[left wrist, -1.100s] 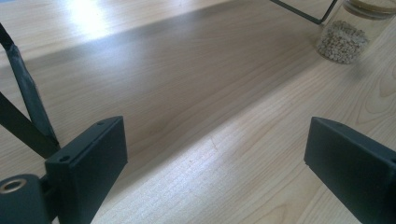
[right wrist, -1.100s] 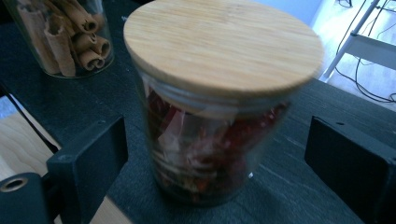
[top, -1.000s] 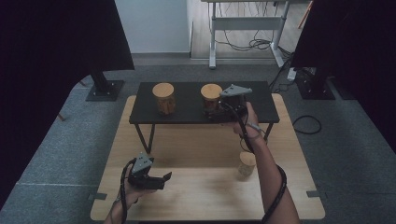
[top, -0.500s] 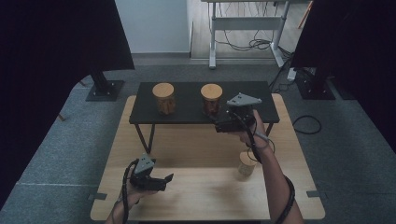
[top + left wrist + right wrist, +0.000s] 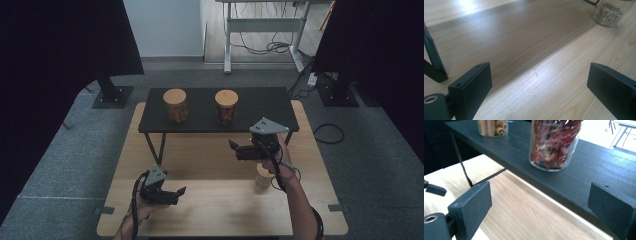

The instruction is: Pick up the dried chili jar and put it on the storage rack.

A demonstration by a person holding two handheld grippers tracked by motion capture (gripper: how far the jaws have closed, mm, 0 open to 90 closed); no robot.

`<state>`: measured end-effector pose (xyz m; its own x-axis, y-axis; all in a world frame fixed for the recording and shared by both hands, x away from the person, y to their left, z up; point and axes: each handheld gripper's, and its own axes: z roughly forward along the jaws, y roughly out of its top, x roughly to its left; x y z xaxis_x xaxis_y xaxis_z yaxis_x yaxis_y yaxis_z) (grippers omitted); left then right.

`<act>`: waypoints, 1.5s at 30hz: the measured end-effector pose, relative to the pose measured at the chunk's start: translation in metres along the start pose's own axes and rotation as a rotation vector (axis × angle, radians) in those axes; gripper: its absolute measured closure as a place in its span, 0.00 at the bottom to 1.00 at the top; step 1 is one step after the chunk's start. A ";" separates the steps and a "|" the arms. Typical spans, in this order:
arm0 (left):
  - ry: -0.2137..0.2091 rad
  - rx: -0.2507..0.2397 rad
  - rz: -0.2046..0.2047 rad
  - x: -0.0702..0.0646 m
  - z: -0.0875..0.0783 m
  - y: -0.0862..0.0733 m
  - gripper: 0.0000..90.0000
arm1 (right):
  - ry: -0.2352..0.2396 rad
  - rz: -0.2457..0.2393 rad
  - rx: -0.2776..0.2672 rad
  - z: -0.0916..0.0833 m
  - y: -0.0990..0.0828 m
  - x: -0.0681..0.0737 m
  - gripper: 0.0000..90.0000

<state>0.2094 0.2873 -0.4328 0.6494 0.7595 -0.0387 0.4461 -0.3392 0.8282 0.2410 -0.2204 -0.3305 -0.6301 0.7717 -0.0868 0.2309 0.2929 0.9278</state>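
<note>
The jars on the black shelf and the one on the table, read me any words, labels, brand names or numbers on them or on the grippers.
None to read.
Jar of red pieces: clear glass, no label.
Jar of rolled sticks: no label.
Jar of pale grains: no label.
Black shelf, wooden table, left gripper and right gripper: plain, no print or numbers visible.

Upright wood-lidded jar of red pieces (image 5: 226, 107) on black shelf (image 5: 270, 107)
</note>
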 end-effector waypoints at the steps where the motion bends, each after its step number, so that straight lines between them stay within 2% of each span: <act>1: -0.001 0.001 0.000 0.000 0.000 0.000 0.06 | 0.003 0.001 -0.001 -0.001 -0.003 0.001 0.05; 6: -0.001 0.004 0.003 0.000 0.000 0.000 0.06 | 0.008 0.003 -0.010 -0.008 -0.017 0.005 0.05; 13: 0.001 0.003 0.000 0.001 -0.001 0.000 0.06 | 0.017 0.038 -0.041 -0.021 -0.041 0.012 0.05; 18: 0.005 0.002 0.000 0.001 -0.001 0.000 0.06 | 0.015 0.055 -0.040 -0.025 -0.060 0.019 0.05; 23: 0.007 0.004 -0.001 0.002 -0.001 0.000 0.06 | 0.011 0.088 -0.008 -0.021 -0.080 0.023 0.05; 27: 0.011 0.005 -0.004 0.002 -0.001 0.000 0.06 | 0.042 0.129 0.023 -0.016 -0.093 0.021 0.05; 31: 0.013 0.005 -0.006 0.003 -0.001 -0.001 0.06 | 0.052 0.152 0.046 -0.011 -0.107 0.024 0.05; 35: 0.014 0.008 -0.006 0.003 -0.001 -0.001 0.06 | 0.063 0.147 0.082 -0.005 -0.112 0.028 0.05; 38: 0.013 0.009 -0.007 0.004 -0.001 -0.001 0.06 | 0.081 0.161 0.092 -0.002 -0.117 0.029 0.05; 45: 0.010 0.006 0.002 0.002 -0.001 0.000 0.06 | 0.080 0.158 0.119 0.003 -0.122 0.034 0.05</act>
<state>0.2096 0.2892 -0.4325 0.6442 0.7642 -0.0316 0.4488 -0.3443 0.8247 0.1932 -0.2282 -0.4478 -0.6348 0.7674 0.0901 0.4143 0.2397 0.8780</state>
